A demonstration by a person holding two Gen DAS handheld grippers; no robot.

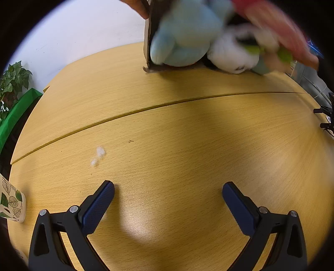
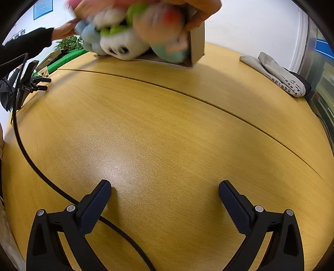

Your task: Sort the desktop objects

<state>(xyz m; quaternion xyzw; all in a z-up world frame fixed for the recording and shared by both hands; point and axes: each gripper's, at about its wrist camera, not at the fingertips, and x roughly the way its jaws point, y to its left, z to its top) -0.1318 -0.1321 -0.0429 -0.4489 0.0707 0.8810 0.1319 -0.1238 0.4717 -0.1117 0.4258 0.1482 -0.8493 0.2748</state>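
A cardboard box (image 1: 147, 41) is tipped on its side at the far edge of the wooden table (image 1: 167, 129), held by a person's hand (image 1: 135, 7). Plush toys spill from it, blurred by motion: a light blue one (image 1: 183, 35), a white one (image 1: 231, 54) and a pink one (image 1: 277, 27). The right wrist view shows the same box (image 2: 197, 41) and the toys, a white one (image 2: 123, 44) and a light blue one (image 2: 89, 39). My left gripper (image 1: 168, 188) is open over bare wood, well short of the pile. My right gripper (image 2: 165, 187) is also open and holds nothing.
A leaf-patterned cup (image 1: 12, 204) stands at the left edge. White fluff (image 1: 98, 155) lies on the wood. A black cable (image 2: 27, 150) curves across the table under my right gripper. A folded grey cloth bag (image 2: 277, 73) lies far right. A plant (image 1: 12, 81) stands beyond.
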